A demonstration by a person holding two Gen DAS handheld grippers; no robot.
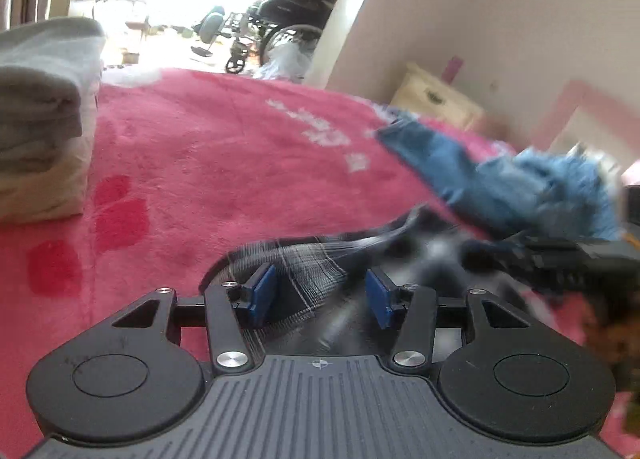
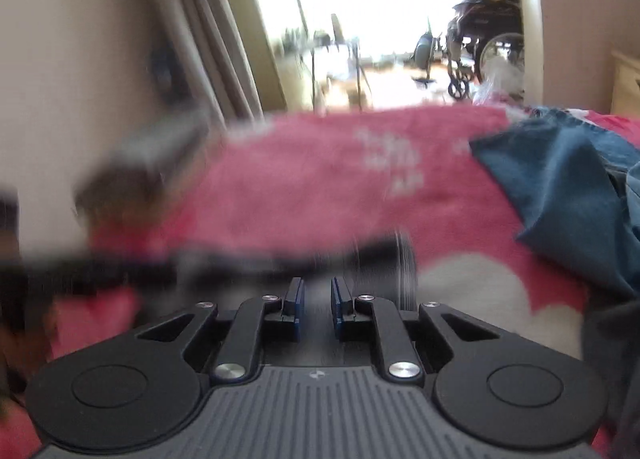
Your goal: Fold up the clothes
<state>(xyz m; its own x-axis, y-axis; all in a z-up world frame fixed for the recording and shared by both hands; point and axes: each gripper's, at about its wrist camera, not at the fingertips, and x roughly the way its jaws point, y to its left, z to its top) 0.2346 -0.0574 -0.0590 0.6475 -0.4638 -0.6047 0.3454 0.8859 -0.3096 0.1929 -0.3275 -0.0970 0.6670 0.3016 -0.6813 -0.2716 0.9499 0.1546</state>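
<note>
On a pink bed, the left gripper stands released over a dark plaid garment; the right gripper pinches it — a thin grip that could slip.

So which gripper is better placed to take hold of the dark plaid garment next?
Probably the left. The left gripper has open jaws with the dark plaid garment lying right between its pads. The right gripper has jaws nearly shut, and blur hides whether any cloth sits between them.
</note>
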